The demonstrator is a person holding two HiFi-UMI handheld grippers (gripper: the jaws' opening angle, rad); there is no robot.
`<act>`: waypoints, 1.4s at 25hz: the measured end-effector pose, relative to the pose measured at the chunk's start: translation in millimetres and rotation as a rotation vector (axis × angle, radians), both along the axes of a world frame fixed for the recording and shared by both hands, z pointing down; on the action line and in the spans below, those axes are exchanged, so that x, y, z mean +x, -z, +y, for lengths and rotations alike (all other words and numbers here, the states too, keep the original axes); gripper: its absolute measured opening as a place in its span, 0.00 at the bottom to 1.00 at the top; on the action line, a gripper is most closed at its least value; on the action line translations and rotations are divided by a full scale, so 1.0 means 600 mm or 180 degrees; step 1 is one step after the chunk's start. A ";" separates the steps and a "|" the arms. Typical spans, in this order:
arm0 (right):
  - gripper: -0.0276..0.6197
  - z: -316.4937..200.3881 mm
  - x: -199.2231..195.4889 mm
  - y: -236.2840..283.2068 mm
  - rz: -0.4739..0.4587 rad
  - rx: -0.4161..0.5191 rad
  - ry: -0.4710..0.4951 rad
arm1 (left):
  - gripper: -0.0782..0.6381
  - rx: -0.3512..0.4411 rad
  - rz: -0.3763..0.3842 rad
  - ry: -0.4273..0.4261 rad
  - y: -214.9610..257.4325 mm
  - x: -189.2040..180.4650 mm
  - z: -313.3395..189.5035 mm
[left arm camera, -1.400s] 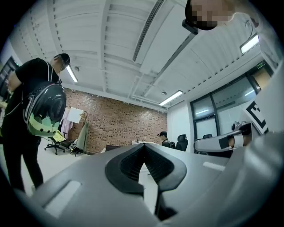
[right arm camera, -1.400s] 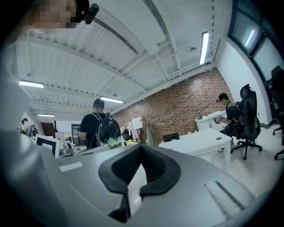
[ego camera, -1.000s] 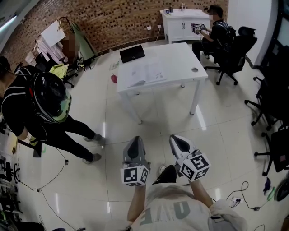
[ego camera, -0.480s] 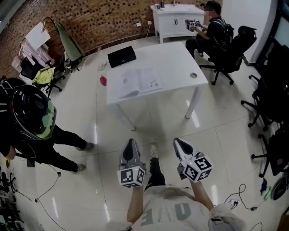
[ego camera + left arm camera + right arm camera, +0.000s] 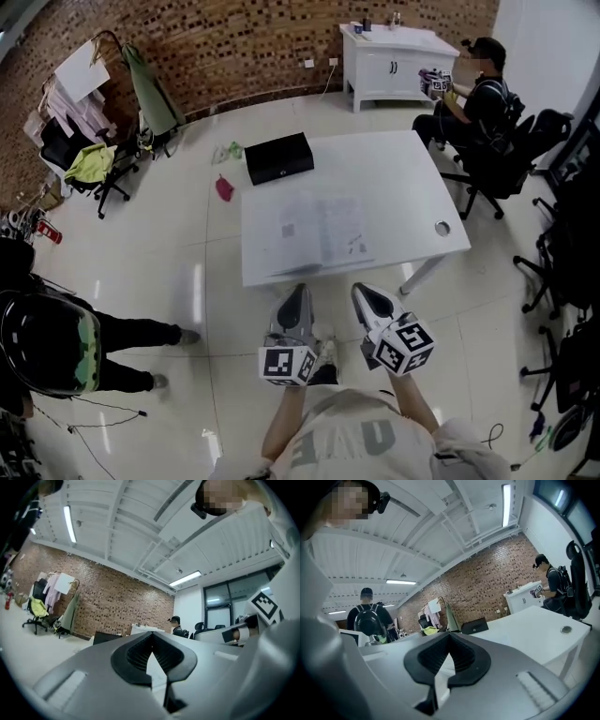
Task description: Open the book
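Two claws show at the bottom of the head view, the left claw (image 5: 296,298) and the right claw (image 5: 366,296). Both are closed on nothing, and their tips are just at the near edge of the one white desk (image 5: 412,178). One book (image 5: 321,230) lies flat on this desk, near the front edge and straight ahead of the claws. It is pale and blurred, so I cannot tell where its cover ends. One black case (image 5: 278,157) sits beyond the book and does not touch it. I count two other people: one person in a helmet (image 5: 47,342) at the left and one seated person (image 5: 473,94) at the far right.

In the left gripper view the jaws meet and nothing is between them.

In the right gripper view the jaws are also together and empty, and the desk shows one round hole (image 5: 566,630).

I judge that the step in hand is the approach. To do it well, I should bring both claws over the book. One presses near the spine, the other opens a little and catches the free edge. Then I lift slowly, so that the book does not slide.
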State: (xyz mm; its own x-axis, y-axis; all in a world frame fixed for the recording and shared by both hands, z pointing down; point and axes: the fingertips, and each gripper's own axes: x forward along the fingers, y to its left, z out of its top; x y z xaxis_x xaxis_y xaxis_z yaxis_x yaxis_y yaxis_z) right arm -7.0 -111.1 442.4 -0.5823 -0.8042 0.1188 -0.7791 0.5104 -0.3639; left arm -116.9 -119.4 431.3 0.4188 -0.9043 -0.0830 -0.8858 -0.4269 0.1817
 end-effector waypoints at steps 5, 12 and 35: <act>0.05 -0.117 -0.016 -0.011 0.0034 -0.0039 -0.0067 | 0.13 0.0138 -0.0172 -0.0079 0.015 -0.027 -0.147; 0.05 -0.215 0.029 -0.057 0.0082 -0.0290 -0.0185 | 0.13 -0.0130 -0.0212 0.0008 -0.029 -0.029 -0.247; 0.45 -0.311 0.129 -0.406 0.0783 -0.1734 -0.0293 | 0.27 -0.0869 -0.0496 -0.0841 -0.240 0.139 -0.302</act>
State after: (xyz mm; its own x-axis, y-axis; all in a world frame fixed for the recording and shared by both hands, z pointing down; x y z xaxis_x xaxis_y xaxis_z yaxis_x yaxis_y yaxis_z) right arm 70.1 -297.5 686.2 -0.4166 -0.6355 0.6501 -0.9056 0.2277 -0.3577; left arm -33.6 -300.6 575.6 0.6282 -0.7439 0.2280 -0.7780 -0.5981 0.1922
